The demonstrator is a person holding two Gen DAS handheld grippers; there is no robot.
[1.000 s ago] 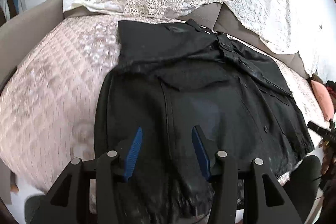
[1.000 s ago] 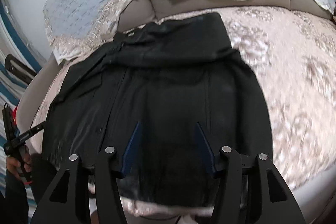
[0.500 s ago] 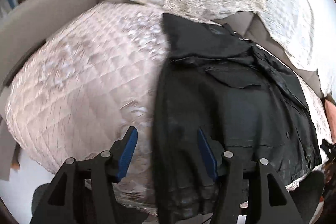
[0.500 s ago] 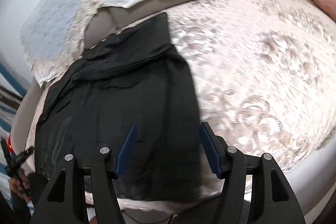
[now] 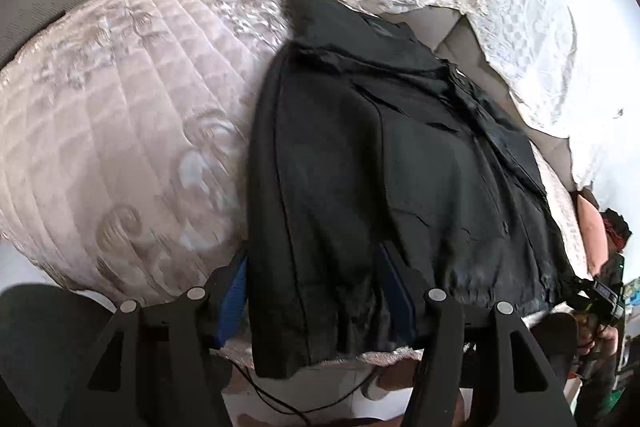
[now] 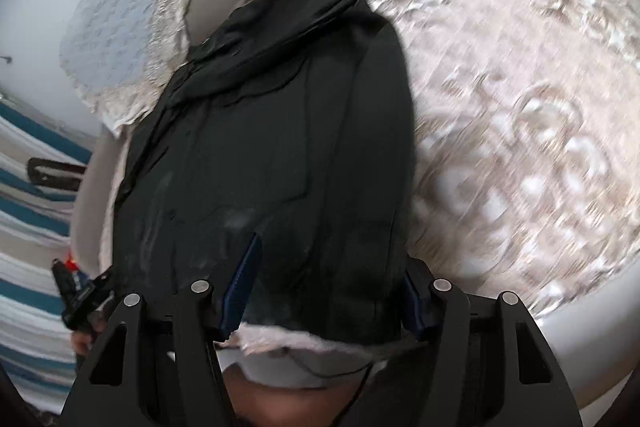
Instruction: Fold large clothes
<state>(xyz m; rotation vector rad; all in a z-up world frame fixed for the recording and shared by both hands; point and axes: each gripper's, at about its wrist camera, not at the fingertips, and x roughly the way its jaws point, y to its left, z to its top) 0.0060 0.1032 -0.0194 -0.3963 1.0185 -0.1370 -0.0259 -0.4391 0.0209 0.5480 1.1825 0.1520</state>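
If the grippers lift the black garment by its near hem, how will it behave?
The black garment probably flops and sags: it lies in soft wrinkles. Its folded layers may slide apart. It likely drags easily on the glossy quilted cover.

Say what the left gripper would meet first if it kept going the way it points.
Most likely the black garment: its near left corner lies between the open fingers of the left gripper, with the quilt under it. Depth is hard to judge.
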